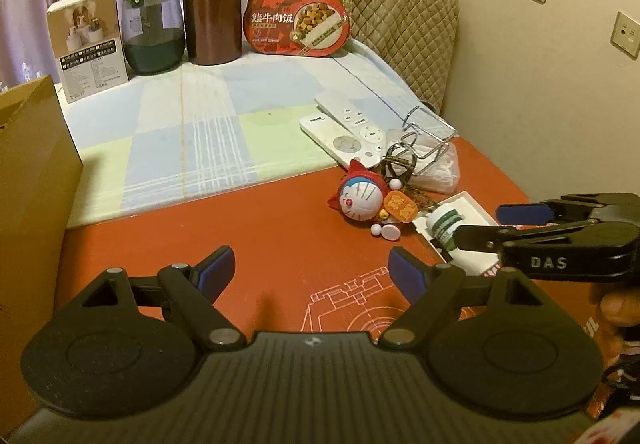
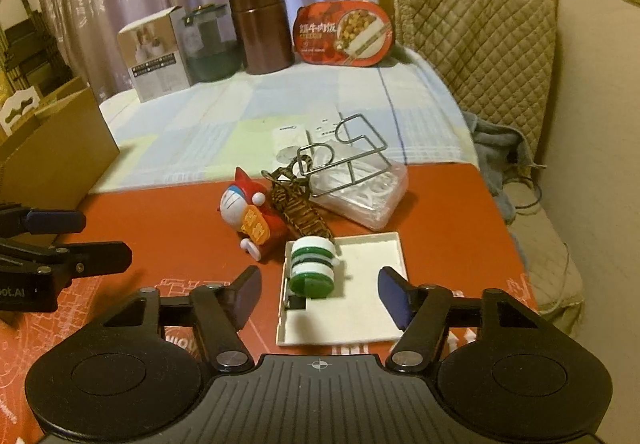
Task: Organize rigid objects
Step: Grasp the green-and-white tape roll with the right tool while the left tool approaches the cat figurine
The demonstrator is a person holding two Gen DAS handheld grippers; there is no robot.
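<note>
A small green-and-white bottle (image 2: 312, 268) lies on its side in a shallow white tray (image 2: 372, 308) on the red mat. My right gripper (image 2: 320, 276) is open, its blue pads standing either side of the bottle without touching it. Beyond the tray lie a blue-and-red cat toy (image 2: 240, 209), a braided strap (image 2: 300, 211), a wire rack (image 2: 344, 151) on a clear plastic box (image 2: 360, 195), and two white remotes (image 1: 344, 141). My left gripper (image 1: 310, 268) is open over bare red mat, left of the toy (image 1: 358, 197), with nothing between its fingers.
At the back of the table stand a printed carton (image 1: 88, 39), a green jar (image 1: 152, 31), a brown canister (image 1: 212, 15) and a red meal box (image 1: 296, 23). A cardboard box (image 1: 28, 171) borders the left side. A quilt-covered chair (image 2: 480, 35) stands at the right.
</note>
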